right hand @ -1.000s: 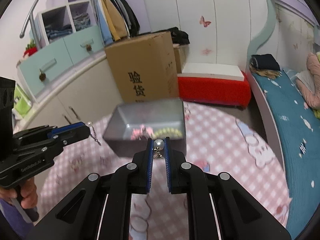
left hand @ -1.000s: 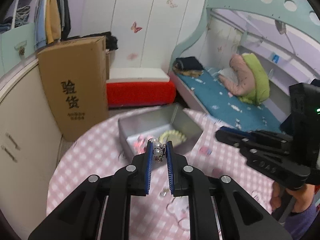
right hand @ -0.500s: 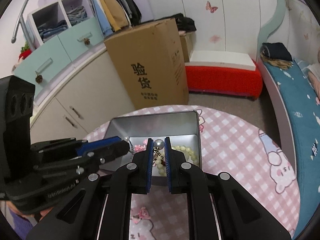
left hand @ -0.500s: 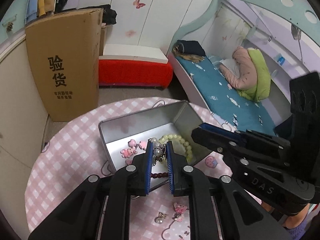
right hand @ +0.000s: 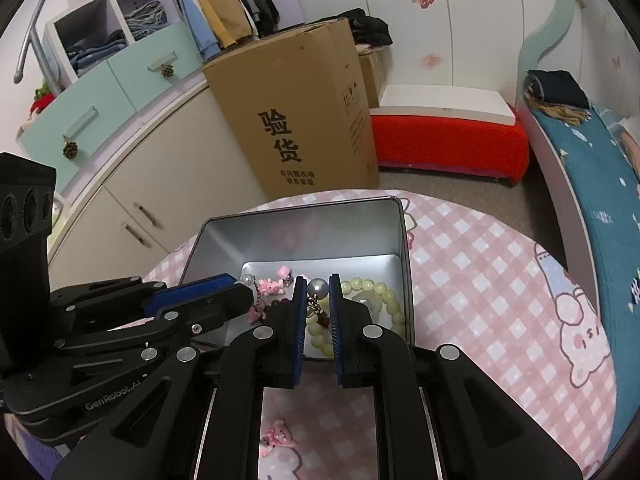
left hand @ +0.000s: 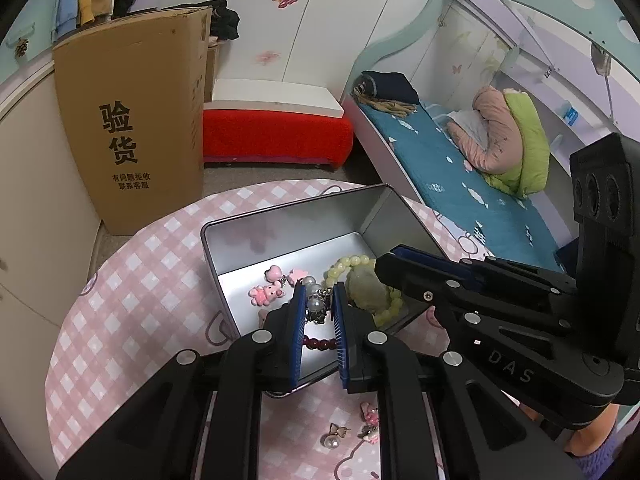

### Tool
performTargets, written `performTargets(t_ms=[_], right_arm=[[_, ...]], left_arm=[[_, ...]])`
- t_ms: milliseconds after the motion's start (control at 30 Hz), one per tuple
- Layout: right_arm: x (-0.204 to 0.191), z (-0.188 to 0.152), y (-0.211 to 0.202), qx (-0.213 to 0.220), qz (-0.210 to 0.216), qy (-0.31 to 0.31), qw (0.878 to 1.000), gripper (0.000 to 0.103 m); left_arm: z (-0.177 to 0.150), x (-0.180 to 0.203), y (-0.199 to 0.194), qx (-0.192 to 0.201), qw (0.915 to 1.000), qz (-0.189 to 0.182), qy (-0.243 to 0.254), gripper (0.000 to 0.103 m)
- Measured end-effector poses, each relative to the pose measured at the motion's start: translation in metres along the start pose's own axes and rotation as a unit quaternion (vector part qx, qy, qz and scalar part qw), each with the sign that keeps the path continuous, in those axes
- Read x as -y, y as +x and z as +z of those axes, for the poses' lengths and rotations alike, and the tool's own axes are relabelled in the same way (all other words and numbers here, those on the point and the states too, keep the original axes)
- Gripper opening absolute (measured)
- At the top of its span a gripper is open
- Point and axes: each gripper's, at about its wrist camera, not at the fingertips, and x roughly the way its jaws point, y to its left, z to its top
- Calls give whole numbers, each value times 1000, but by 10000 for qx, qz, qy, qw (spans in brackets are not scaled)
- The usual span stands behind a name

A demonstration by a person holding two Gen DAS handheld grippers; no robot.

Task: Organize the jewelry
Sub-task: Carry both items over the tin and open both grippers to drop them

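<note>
An open silver tin point(left hand: 288, 216) point(right hand: 304, 209) sits on the pink checked table. Inside lie a pale green bead bracelet point(left hand: 356, 264) point(right hand: 390, 300), pink bear charms point(left hand: 264, 292) point(right hand: 272, 285) and a dark red bead string point(left hand: 320, 344). My left gripper point(left hand: 318, 298) point(right hand: 240, 290) is shut on a pearl earring point(left hand: 314, 302) low over the tin's near side. My right gripper point(right hand: 318, 286) point(left hand: 390, 264) is shut on a second pearl earring point(right hand: 318, 287), beside the left one, over the green bracelet.
On the cloth in front of the tin lie a loose pearl earring point(left hand: 334, 438) and pink charms point(left hand: 370, 414) point(right hand: 276, 438). Behind the table stand a tall cardboard box point(left hand: 132, 128), a red bench point(left hand: 276, 136) and a bed point(left hand: 460, 184).
Both grippers came forward and down from above the table to just over the tin, each still gripping its pearl earring. In the last half second they hardly moved.
</note>
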Motion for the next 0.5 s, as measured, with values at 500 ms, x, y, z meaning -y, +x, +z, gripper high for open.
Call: performTargets(t_ms=[500], right_arm=[[7, -6, -2, -10, 90, 167, 9998, 12]], left_arm=[[-3, 5, -19, 225, 9997, 91, 43, 40]])
